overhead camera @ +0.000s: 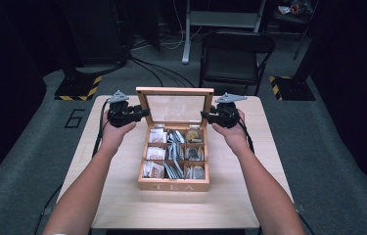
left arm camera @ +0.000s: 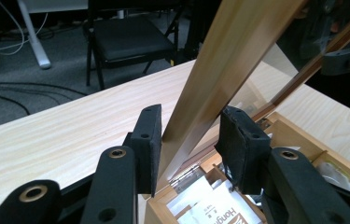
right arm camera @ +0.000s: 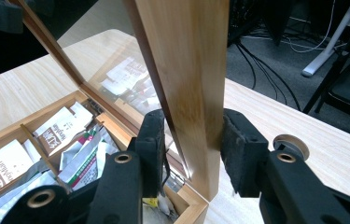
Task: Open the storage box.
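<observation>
Forearms are being extended up from the near table edge. Midway on the wooden table (overhead camera: pixel 112 196), a tea box (overhead camera: pixel 173 185) is being kept open, its compartments packed with tea packets (overhead camera: pixel 156 152). Its glass lid (overhead camera: pixel 175 91) is being held upright: the left gripper (overhead camera: pixel 143 113) is clamped on the left frame rail, the right gripper (overhead camera: pixel 206 116) on the right rail. Packet labels are too small to read. Beyond, a folding chair (overhead camera: pixel 235 54) is being cropped by darkness.

Both forearms reach up from the near edge of the table, spread apart. The left gripper (overhead camera: pixel 142 113) points inward to the right, the right gripper (overhead camera: pixel 206 115) inward to the left; each has its 2 jaws clamped.
</observation>
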A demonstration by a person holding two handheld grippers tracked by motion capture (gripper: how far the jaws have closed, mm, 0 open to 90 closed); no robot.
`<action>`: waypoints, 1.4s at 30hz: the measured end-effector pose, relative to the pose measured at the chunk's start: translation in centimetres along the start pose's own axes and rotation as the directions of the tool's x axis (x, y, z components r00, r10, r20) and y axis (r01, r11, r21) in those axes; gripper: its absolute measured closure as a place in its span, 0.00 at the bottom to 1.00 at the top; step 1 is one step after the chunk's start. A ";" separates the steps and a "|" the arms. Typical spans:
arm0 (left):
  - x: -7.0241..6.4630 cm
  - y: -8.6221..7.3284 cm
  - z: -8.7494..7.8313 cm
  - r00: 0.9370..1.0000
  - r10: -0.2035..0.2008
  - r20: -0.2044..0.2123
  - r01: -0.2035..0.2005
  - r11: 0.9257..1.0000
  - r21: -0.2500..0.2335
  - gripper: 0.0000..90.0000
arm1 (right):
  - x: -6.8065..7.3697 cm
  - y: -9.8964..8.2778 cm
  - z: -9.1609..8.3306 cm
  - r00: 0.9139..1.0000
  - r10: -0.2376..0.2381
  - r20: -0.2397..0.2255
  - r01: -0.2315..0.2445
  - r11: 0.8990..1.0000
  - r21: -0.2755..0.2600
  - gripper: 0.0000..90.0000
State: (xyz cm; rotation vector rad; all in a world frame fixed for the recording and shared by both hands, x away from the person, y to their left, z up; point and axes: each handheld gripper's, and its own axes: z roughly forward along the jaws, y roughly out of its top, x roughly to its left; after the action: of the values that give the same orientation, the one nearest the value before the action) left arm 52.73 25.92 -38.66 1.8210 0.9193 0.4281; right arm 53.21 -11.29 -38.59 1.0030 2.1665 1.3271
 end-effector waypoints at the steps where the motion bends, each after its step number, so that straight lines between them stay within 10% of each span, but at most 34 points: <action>1: 0.1 -0.1 0.1 1.000 -0.003 -0.002 0.003 1.000 0.009 0.67 | -0.1 0.0 0.0 1.000 0.010 -0.005 -0.010 1.000 0.000 0.69; 42: -1.3 -3.9 -2.7 1.000 -0.030 0.003 0.030 0.998 0.062 0.60 | -1.4 1.3 1.8 0.995 0.079 0.057 -0.082 0.996 0.042 0.72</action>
State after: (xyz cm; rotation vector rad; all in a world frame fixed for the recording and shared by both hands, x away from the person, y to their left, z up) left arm 48.55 27.45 -40.85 1.8617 0.9653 0.3805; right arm 55.78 -10.85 -38.28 1.1421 2.1434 1.2763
